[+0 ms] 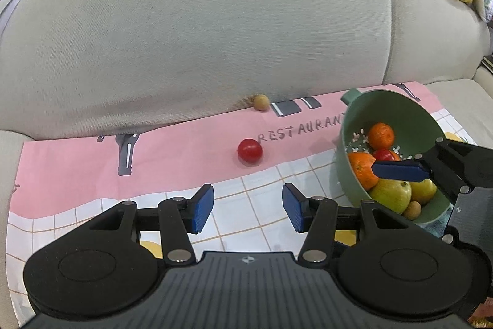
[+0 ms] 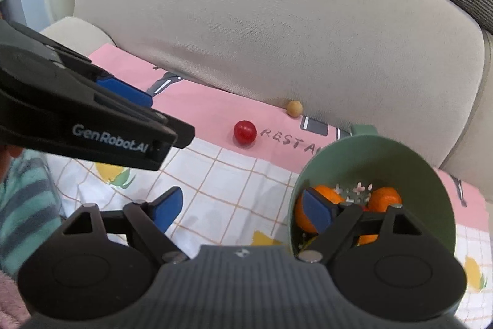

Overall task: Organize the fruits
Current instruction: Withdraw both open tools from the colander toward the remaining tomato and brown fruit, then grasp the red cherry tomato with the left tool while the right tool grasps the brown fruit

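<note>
On the pink cloth (image 1: 185,144) lies the red fruit (image 1: 250,151), small, smooth, probably soft; I should pinch it gently across its middle. Both my left gripper (image 1: 248,207) and right gripper (image 2: 243,211) stand released, empty. Near: green bowl (image 1: 409,104) of oranges (image 1: 381,135), tan fruit (image 1: 260,102) against the sofa cushion (image 1: 215,36).

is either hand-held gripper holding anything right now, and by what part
Nothing is held. The left hand-held gripper is open over the cloth; the right hand-held gripper straddles the bowl rim without pinching it.

Green bowl (image 1: 397,110) tilted, holding oranges (image 1: 381,135) and apples (image 1: 392,194); red tomato (image 1: 250,151) loose nearby
</note>
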Demonstrator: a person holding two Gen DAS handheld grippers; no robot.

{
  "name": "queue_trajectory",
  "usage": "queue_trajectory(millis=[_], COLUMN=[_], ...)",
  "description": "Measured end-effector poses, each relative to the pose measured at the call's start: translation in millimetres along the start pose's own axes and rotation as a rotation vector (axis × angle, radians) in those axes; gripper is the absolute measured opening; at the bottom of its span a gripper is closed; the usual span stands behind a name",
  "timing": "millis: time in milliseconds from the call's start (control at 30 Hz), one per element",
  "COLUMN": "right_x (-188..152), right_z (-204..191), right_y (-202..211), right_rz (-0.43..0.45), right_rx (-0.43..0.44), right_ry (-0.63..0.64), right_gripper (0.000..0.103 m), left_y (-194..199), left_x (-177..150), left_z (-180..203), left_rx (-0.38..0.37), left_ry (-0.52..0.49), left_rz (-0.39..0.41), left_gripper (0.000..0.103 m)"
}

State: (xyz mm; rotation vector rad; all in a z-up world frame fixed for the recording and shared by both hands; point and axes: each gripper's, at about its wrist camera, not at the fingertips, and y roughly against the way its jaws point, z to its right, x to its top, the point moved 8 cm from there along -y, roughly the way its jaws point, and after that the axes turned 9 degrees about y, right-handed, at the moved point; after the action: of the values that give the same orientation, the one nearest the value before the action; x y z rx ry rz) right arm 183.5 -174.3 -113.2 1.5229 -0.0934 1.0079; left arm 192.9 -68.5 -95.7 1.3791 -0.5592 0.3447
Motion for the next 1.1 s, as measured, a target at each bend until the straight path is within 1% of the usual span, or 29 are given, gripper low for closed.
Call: queue_trajectory(millis=[200, 467, 533, 767, 833, 900, 933, 967, 1033, 1100], right_x=[15, 30, 32, 40, 44, 48, 51, 52, 57, 60], right_z=[-2, 4, 8, 18, 19, 21, 23, 26, 34, 44], right_y=[-15, -43, -50, -78, -87, -94, -99, -103, -109, -113], right_rz=[0.009, -0.01, -0.017, -0.046, -0.052, -0.054, -0.058, -0.063, -0.07, -0.076], right_rx=[0.021, 0.034, 0.031, 0.024, 0.022, 0.004, -0.014, -0.034, -0.061, -0.084], right_ry=[0.056, 0.109, 0.111, 0.156, 0.179, 0.204, 0.218, 0.228, 0.236, 0.236], right_gripper=[0.08, 0.068, 0.066, 0.053, 0.05, 0.048, 0.045, 0.043, 0.042, 0.038], left_y=[-12, -32, -38, -62, -68, -74, -78, -81, -90, -97], left_x=[6, 15, 17, 20, 23, 26, 28, 29, 32, 34], left_z=[-14, -33, -36, -46, -47, -47, -47, -45, -42, -41], left_rx=[-0.008, -0.05, -0.061, -0.102, -0.131, -0.169, -0.186, -0.198, -0.21, -0.224], left_ry=[0.028, 0.089, 0.106, 0.14, 0.159, 0.183, 0.193, 0.198, 0.197, 0.206], left_rz=[-0.014, -0.037, -0.044, -0.06, -0.065, -0.072, -0.074, -0.076, -0.082, -0.084], left_gripper=[0.06, 0.06, 0.057, 0.053, 0.05, 0.048, 0.047, 0.047, 0.046, 0.044])
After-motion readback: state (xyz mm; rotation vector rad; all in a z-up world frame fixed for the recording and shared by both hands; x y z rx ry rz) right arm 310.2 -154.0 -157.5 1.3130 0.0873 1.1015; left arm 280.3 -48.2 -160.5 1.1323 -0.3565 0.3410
